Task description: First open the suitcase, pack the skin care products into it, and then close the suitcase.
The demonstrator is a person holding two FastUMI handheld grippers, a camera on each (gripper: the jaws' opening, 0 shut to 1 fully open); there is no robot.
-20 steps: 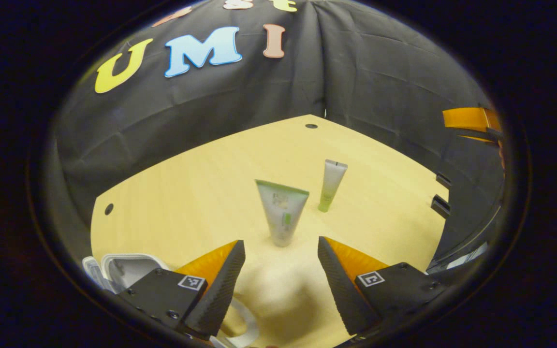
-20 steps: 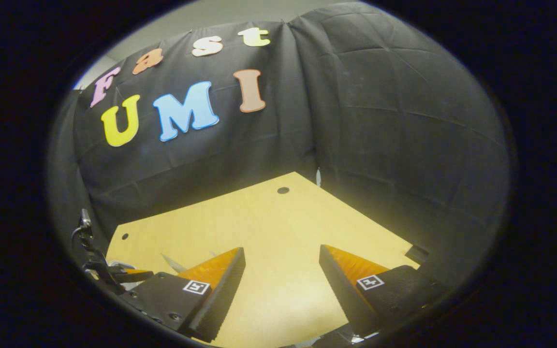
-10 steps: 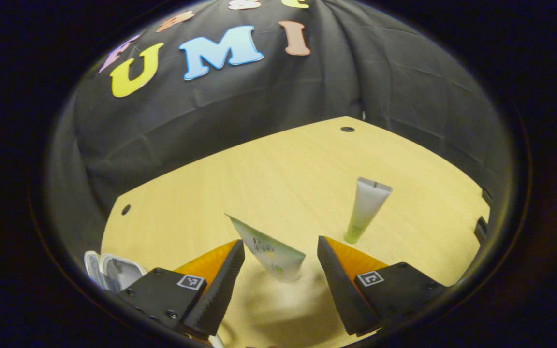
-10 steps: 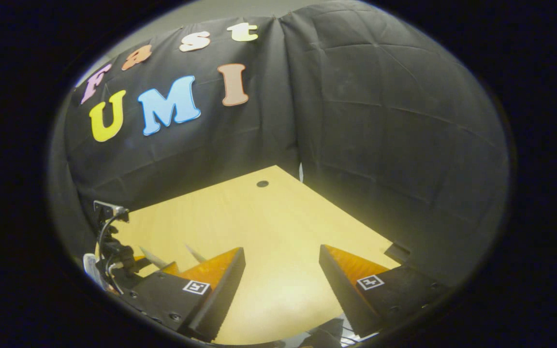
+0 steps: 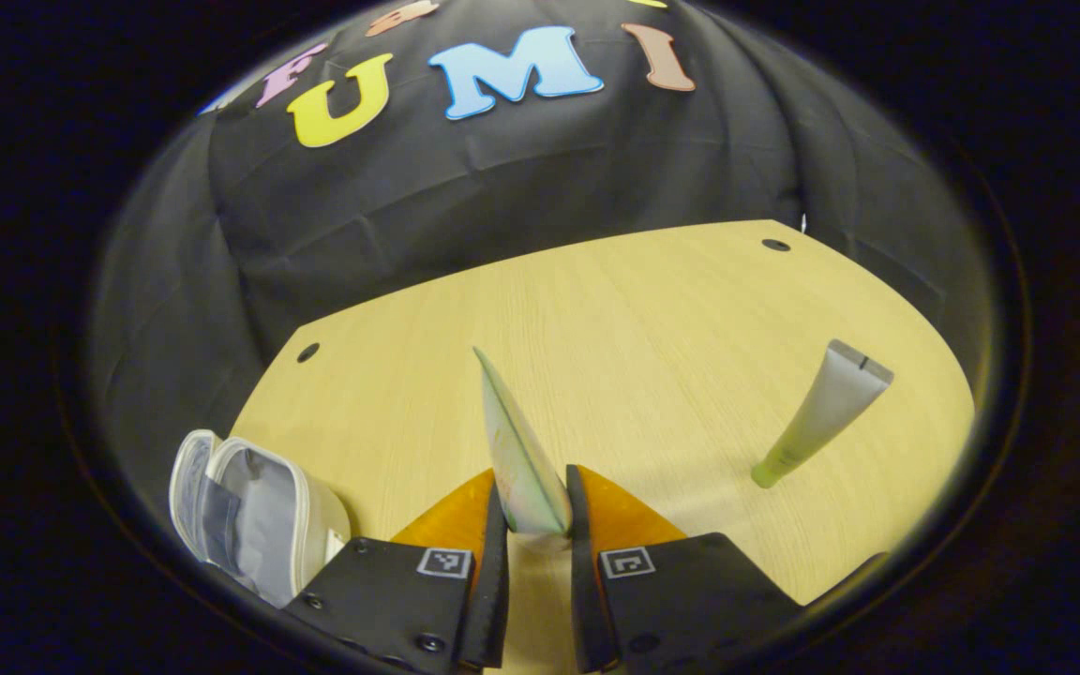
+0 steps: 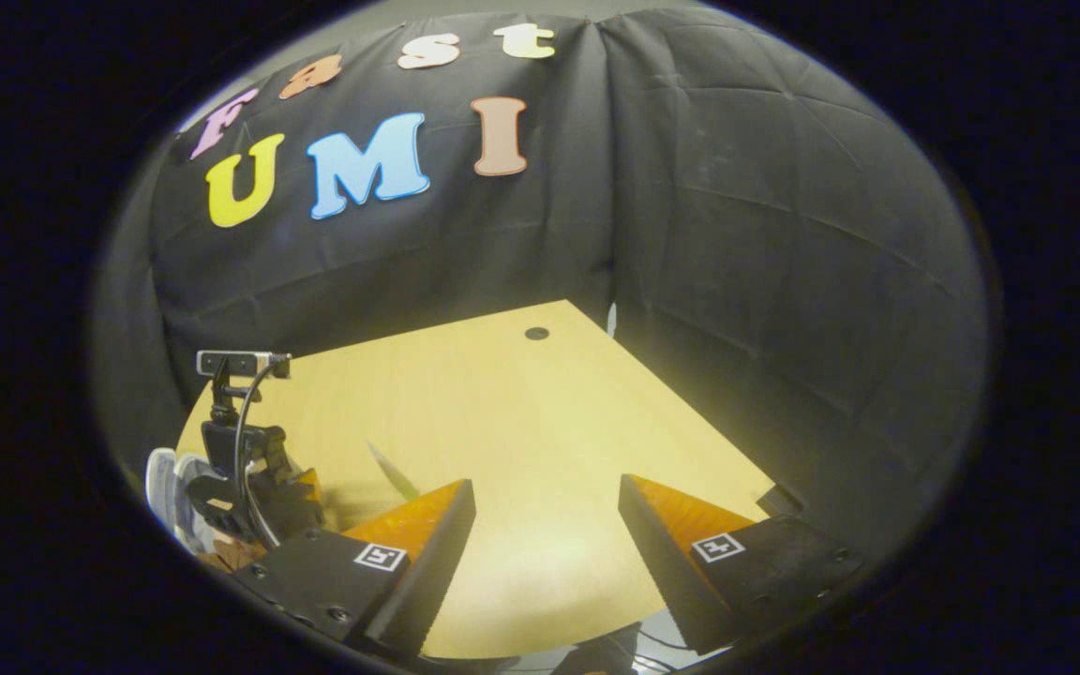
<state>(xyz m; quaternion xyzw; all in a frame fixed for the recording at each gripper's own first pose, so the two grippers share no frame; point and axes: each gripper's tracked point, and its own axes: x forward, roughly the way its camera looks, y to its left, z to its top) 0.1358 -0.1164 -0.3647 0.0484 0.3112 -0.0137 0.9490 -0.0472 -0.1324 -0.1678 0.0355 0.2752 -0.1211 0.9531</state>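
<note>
Jaws of the left gripper (image 5: 537, 511) are drawn narrow, both fingers pressed on the lower body of a wide tube (image 5: 518, 450). That tube stands edge-on in the left gripper view, crimped end up and leaning a little left; whether its cap end touches the desk (image 5: 596, 319) is hidden by the fingers.

Right of the jaws, well apart, a slim tube (image 5: 821, 412) stands on its cap near the right edge of the desk, tilted with the crimped end up and to the right. Bare wood lies between the two tubes.

Near left corner: a small white suitcase (image 5: 249, 511), lid open, grey lining showing, sitting just beside the left gripper and close to the near edge.

Far half of the desk is open wood up to the black cloth wall (image 5: 502, 178). One round hole (image 5: 308, 352) sits near the far-left edge, another (image 5: 775, 246) at the far-right corner.

Right gripper (image 6: 545, 534): jaws wide apart, holding nothing, over bare desk (image 6: 502, 412) with open room ahead toward the far corner. At the left of the right gripper view the left gripper (image 6: 249, 469) shows with a cable, the tip of the wide tube (image 6: 393, 472) rising beside it, and an edge of the suitcase (image 6: 165, 497) behind it.
</note>
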